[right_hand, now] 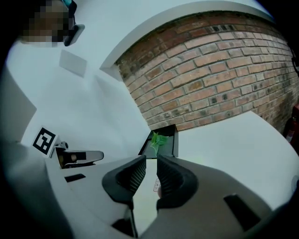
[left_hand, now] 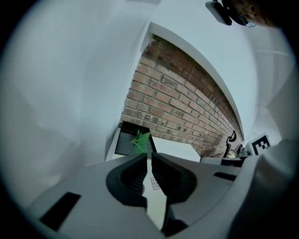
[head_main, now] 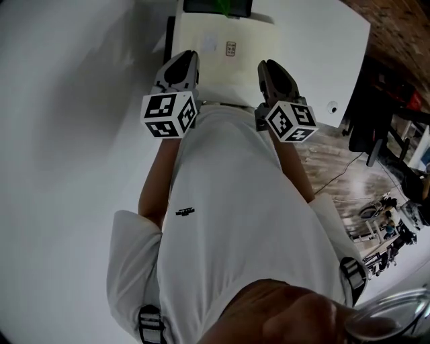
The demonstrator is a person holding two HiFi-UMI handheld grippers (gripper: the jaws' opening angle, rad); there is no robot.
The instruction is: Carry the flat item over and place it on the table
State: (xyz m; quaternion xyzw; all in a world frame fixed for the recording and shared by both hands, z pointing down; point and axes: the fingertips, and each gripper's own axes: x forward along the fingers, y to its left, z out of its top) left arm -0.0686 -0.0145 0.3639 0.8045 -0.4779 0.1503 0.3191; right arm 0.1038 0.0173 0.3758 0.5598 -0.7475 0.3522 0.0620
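The flat item (head_main: 225,67) is a cream sheet-like piece with a small printed label, lying on the white table (head_main: 316,60) at its near edge. My left gripper (head_main: 185,57) sits over its near left corner and my right gripper (head_main: 267,66) over its near right corner. In the left gripper view the left gripper (left_hand: 149,161) is shut, with only a sliver between the pads, and the flat item (left_hand: 156,205) shows beyond them. In the right gripper view the right gripper (right_hand: 151,163) keeps a narrow gap with nothing pressed in it, and the flat item (right_hand: 145,205) lies past it.
A black tray with a green leafy thing (head_main: 218,7) stands at the table's far side, against a brick wall (left_hand: 177,102). A white wall runs along the left. Right of the table stand a dark chair (head_main: 376,114), cables and floor clutter (head_main: 390,215). My torso fills the near view.
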